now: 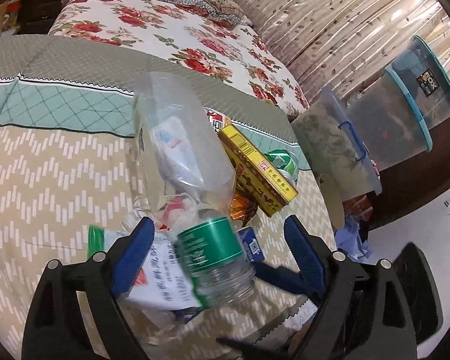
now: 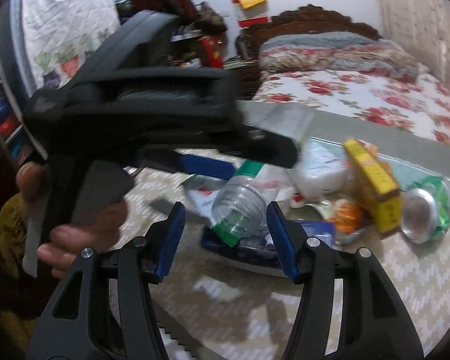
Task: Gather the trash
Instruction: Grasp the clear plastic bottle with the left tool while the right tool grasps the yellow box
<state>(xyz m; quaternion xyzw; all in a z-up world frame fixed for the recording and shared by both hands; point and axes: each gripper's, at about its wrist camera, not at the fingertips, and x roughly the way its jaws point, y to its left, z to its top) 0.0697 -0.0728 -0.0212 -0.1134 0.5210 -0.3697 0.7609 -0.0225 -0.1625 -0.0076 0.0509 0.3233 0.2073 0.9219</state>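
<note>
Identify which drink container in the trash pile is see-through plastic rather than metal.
The clear plastic bottle with the green label, lying between the right gripper fingers. The crushed green can beside the yellow box is shiny metal.

Bed (image 1: 39,180) spread with beige zigzag cover; at frame centre, lying on it: clear plastic bottle (image 1: 216,258), yellow box (image 1: 255,165), crushed green can (image 1: 282,162), papers (image 1: 162,273).

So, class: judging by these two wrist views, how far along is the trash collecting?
Done: little that shows; no bin or bag with gathered trash is in view.
In hand: a clear plastic bottle with a green label lies between both grippers' jaws, left gripper wide open; neither visibly clamps it.
Left: the yellow box, crushed green can, orange wrapper and papers on the bed.
</note>
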